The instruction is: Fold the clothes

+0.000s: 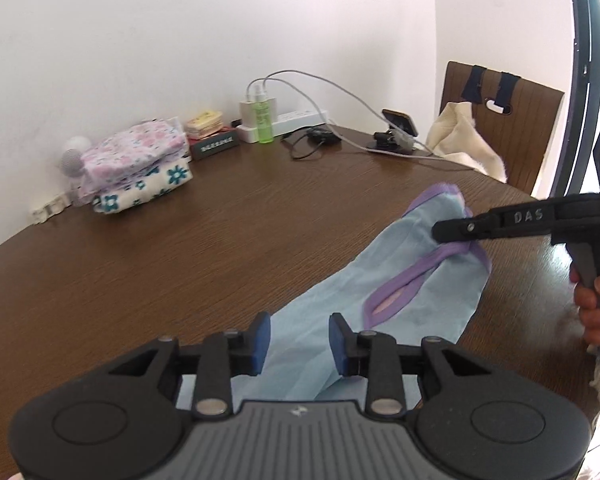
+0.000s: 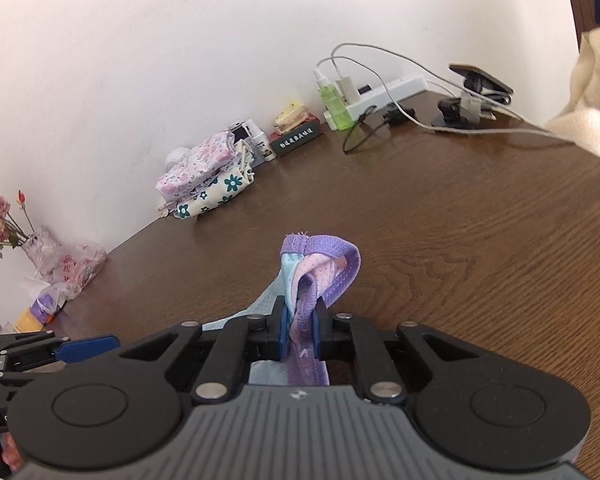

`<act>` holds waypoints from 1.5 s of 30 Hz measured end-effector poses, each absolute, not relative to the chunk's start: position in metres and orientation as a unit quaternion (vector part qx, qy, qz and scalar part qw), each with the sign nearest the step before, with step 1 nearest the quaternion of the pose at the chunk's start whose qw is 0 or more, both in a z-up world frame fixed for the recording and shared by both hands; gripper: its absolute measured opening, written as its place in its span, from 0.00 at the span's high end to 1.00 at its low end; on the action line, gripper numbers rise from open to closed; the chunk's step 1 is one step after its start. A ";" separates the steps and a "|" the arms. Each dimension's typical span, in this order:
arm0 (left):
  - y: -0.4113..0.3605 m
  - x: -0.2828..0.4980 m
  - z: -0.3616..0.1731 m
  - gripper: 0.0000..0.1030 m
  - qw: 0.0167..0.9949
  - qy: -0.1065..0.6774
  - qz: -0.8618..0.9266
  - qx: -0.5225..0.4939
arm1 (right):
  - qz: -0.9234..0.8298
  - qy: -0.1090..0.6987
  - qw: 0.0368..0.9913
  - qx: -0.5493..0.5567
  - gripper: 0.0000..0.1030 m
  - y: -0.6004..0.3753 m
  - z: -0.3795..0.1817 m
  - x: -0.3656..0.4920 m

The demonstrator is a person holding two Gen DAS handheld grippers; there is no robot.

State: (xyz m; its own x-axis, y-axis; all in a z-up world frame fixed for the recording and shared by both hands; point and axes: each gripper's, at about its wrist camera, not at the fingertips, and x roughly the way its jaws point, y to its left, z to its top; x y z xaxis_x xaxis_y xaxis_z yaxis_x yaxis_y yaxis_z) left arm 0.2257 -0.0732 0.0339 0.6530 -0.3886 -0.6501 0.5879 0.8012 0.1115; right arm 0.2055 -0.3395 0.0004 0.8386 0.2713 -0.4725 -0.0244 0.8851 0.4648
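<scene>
A light blue garment [image 1: 416,280] with purple trim lies stretched across the brown table [image 1: 204,240]. My left gripper [image 1: 299,340] is open, its blue pads either side of the garment's near end without closing on it. My right gripper [image 1: 450,236] comes in from the right, held by a hand [image 1: 592,304], and pinches the garment's far purple edge. In the right wrist view my right gripper [image 2: 300,334] is shut on the bunched purple trim [image 2: 328,264], which stands up above the pads. The left gripper's blue pad [image 2: 86,346] shows at the lower left.
A stack of folded floral clothes [image 1: 140,164] sits by the wall at the back left. A power strip [image 1: 288,120], cables, a green spray bottle [image 1: 263,120] and a phone on a stand [image 1: 396,132] line the back. A chair [image 1: 500,120] with cream cloth stands at the right.
</scene>
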 end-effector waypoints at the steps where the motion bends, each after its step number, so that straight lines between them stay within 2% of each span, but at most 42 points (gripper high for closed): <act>1: -0.067 0.223 0.032 0.71 0.893 0.320 -0.269 0.163 | 0.083 0.268 0.936 0.211 0.90 -0.334 0.006 0.204; 6: -0.045 0.215 0.013 0.74 0.881 0.346 -0.274 0.169 | 0.119 0.251 0.955 0.102 0.90 -0.285 0.036 0.199; 11: -0.032 0.221 0.004 0.75 0.881 0.354 -0.294 0.114 | 0.168 0.258 0.951 -0.019 0.90 -0.211 0.042 0.200; 17: -0.014 0.215 0.009 0.71 0.884 0.354 -0.296 0.081 | 0.184 0.298 0.936 -0.017 0.90 -0.181 0.026 0.210; 21: -0.004 0.204 0.012 0.67 0.887 0.350 -0.287 0.090 | 0.175 0.299 0.938 -0.028 0.89 -0.174 0.025 0.207; 28: 0.000 0.206 0.007 0.67 0.885 0.356 -0.287 0.089 | 0.159 0.269 0.949 -0.042 0.89 -0.167 0.035 0.206; 34: 0.001 0.204 0.007 0.64 0.885 0.356 -0.288 0.082 | 0.183 0.279 0.943 -0.009 0.88 -0.174 0.034 0.207; 35: 0.003 0.203 0.008 0.62 0.886 0.355 -0.288 0.080 | 0.188 0.277 0.942 0.001 0.87 -0.178 0.036 0.205; 38: 0.008 0.197 0.013 0.57 0.889 0.350 -0.287 0.073 | 0.203 0.272 0.940 0.029 0.68 -0.188 0.043 0.200; 40: 0.013 0.193 0.017 0.55 0.892 0.347 -0.282 0.067 | 0.213 0.268 0.938 0.048 0.64 -0.195 0.047 0.197; 42: 0.017 0.190 0.021 0.54 0.895 0.345 -0.276 0.060 | 0.223 0.263 0.936 0.067 0.54 -0.202 0.051 0.193; 45: 0.023 0.186 0.027 0.53 0.900 0.339 -0.267 0.052 | 0.220 0.265 0.935 0.083 0.53 -0.215 0.053 0.192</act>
State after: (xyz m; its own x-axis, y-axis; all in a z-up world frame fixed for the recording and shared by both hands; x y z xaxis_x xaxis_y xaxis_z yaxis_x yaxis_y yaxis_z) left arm 0.1857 0.0234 0.0272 0.6271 -0.4453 -0.6391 0.5165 0.8519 -0.0869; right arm 0.1919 -0.2152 0.0530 0.7629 0.4559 -0.4585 -0.3680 0.8892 0.2718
